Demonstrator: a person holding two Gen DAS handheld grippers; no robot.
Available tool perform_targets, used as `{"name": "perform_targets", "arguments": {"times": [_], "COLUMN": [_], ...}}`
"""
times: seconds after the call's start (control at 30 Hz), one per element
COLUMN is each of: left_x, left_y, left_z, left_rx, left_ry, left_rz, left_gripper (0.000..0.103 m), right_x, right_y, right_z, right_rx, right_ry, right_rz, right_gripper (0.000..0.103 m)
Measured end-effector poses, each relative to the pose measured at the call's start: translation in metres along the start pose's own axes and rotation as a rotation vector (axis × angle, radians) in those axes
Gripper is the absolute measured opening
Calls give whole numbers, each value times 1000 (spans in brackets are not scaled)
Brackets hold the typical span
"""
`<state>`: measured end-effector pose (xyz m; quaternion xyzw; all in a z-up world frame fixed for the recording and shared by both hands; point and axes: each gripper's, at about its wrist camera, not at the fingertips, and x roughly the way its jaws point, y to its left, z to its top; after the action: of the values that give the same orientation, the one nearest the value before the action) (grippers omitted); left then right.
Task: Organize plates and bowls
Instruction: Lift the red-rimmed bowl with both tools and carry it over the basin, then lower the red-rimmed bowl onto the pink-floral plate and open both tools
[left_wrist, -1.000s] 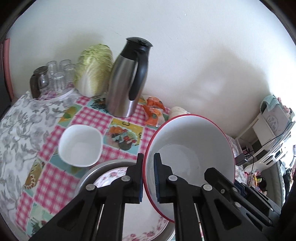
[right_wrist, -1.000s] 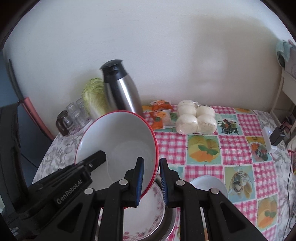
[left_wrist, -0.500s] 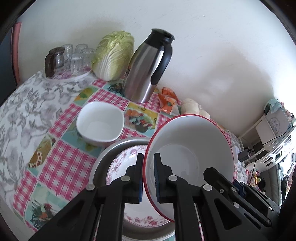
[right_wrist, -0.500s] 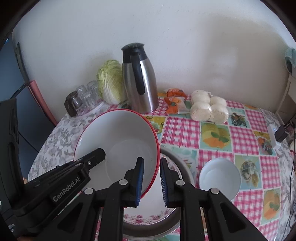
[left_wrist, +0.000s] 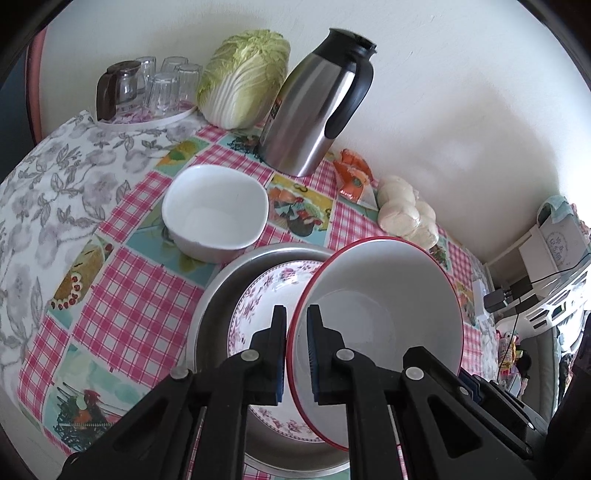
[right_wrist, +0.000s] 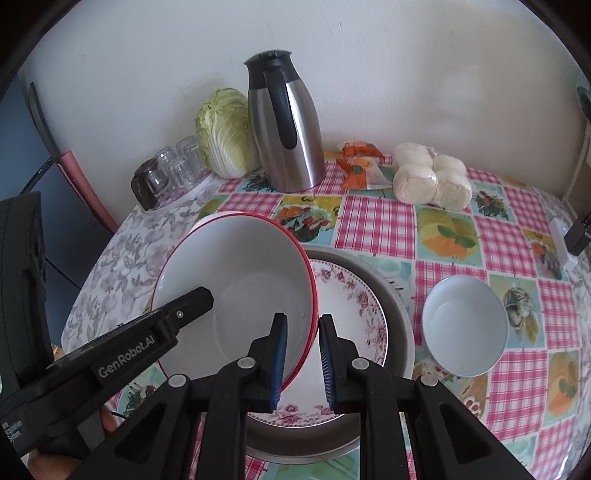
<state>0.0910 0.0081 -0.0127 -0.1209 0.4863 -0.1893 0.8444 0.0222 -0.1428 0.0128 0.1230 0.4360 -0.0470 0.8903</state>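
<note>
A large white bowl with a red rim (left_wrist: 384, 317) (right_wrist: 240, 291) hangs tilted over a floral plate (left_wrist: 258, 314) (right_wrist: 351, 306) that lies in a metal basin (left_wrist: 210, 306) (right_wrist: 399, 306). My left gripper (left_wrist: 297, 325) is shut on the bowl's left rim. My right gripper (right_wrist: 301, 332) straddles the bowl's right rim with its jaws a little apart, not pinching it. A plain white bowl (left_wrist: 216, 210) stands on the cloth to the left of the basin. A smaller white bowl (right_wrist: 465, 325) stands to its right.
A steel thermos jug (left_wrist: 317, 99) (right_wrist: 284, 122), a cabbage (left_wrist: 243, 77) (right_wrist: 225, 133) and a tray of glasses (left_wrist: 147, 88) (right_wrist: 166, 173) stand along the back wall. A bag of buns (right_wrist: 432, 177) and orange packets (right_wrist: 362, 166) lie right of the jug.
The red-rimmed bowl has come down toward the floral plate in the basin. My right gripper's jaws have widened around the rim. The left grip is unchanged.
</note>
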Motion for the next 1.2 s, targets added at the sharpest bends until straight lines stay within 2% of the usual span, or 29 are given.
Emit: {"name": "perform_targets", "arguments": {"times": [0.33, 1.2], "left_x": [34, 58], "left_y": [3, -1], "left_z": [-6, -6], "left_rx": [4, 11], "left_ry": [107, 153], "left_rz": [37, 38], "left_gripper": [9, 11], "right_x": [35, 61], "right_y": [-18, -41], "right_z": [-9, -17], "right_rx": [44, 137], "right_ry": [104, 166], "right_rz": [4, 42], "right_gripper": [19, 19]}}
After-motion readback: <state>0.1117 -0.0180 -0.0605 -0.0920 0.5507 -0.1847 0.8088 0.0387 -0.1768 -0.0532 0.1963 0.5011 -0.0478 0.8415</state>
